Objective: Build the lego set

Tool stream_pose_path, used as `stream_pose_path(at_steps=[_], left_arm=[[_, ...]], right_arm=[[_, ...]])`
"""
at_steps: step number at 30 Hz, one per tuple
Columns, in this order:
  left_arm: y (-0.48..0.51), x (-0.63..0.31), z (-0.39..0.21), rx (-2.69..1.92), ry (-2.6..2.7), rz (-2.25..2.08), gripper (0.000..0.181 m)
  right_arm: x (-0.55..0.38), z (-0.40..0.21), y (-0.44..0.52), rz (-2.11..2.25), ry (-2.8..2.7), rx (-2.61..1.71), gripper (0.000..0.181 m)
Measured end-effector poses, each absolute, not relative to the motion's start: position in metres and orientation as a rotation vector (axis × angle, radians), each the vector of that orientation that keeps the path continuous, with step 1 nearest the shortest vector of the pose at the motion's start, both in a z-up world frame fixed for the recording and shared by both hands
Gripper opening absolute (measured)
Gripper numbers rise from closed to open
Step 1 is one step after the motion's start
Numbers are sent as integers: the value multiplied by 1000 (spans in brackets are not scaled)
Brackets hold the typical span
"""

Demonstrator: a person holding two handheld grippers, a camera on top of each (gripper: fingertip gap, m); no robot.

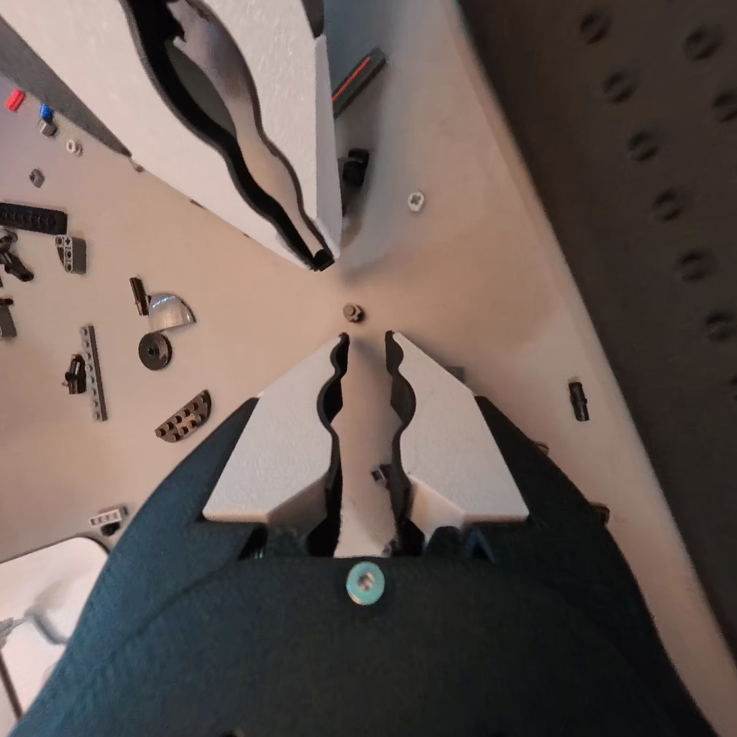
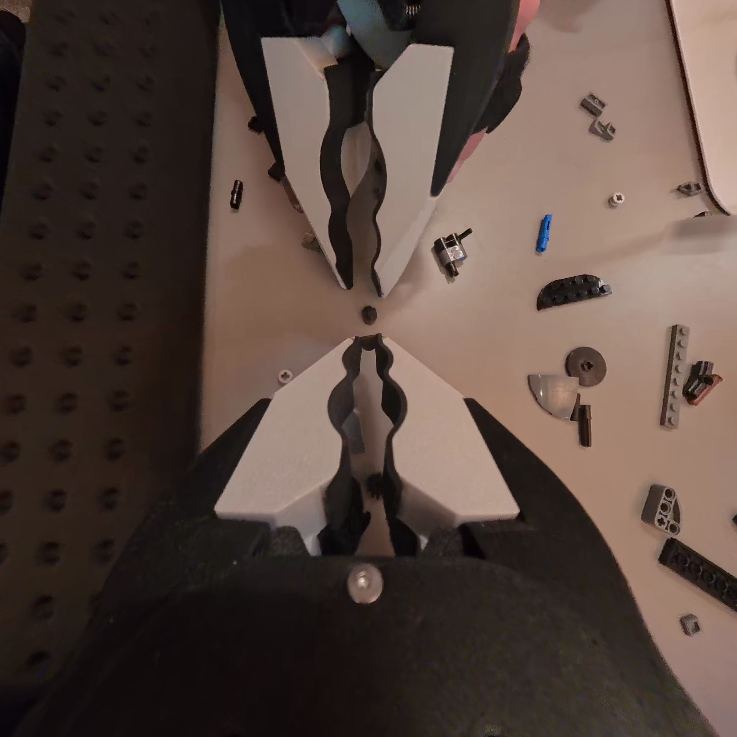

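A small dark round lego piece [image 1: 353, 312] lies on the pale table between the two grippers; it also shows in the right wrist view [image 2: 369, 313]. My left gripper [image 1: 365, 335] is narrowly open and empty, with its tips just short of that piece. My right gripper [image 2: 369, 339] faces it from the other side and is shut on a tiny black piece [image 2: 369, 343] at its very tips. In the left wrist view the right gripper [image 1: 321, 261] comes in from the top. In the right wrist view the left gripper [image 2: 363, 289] comes in from the top.
A dark studded baseplate [image 2: 79, 279] runs along one side of the table [image 1: 458, 279]. Loose pieces lie on the other side: a black half-round plate [image 2: 574, 291], a grey strip [image 2: 674, 375], a dark wheel [image 2: 585, 366], a blue pin [image 2: 543, 233]. A white tray edge [image 2: 702, 99] is beyond them. My left and right fingertips are right by each other. The blue pin [image 2: 543, 233] lies around 11 centimeters away from my left fingertips.
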State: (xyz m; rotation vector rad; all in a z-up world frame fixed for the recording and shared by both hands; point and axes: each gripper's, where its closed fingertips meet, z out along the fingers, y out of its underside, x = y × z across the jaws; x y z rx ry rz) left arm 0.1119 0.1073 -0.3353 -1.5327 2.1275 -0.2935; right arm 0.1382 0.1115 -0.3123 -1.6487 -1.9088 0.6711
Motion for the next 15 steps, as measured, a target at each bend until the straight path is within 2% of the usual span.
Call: stream_pose_path(at_steps=[6,15], left_arm=[[109,104,-330,-1523,2064,-310,18],[154,71,-284,-1557,1769,-330,18]], right_arm=[[130,-316,112,643,-1923,-1650,4],[127,-317,115,644,-1918,-1641,4]])
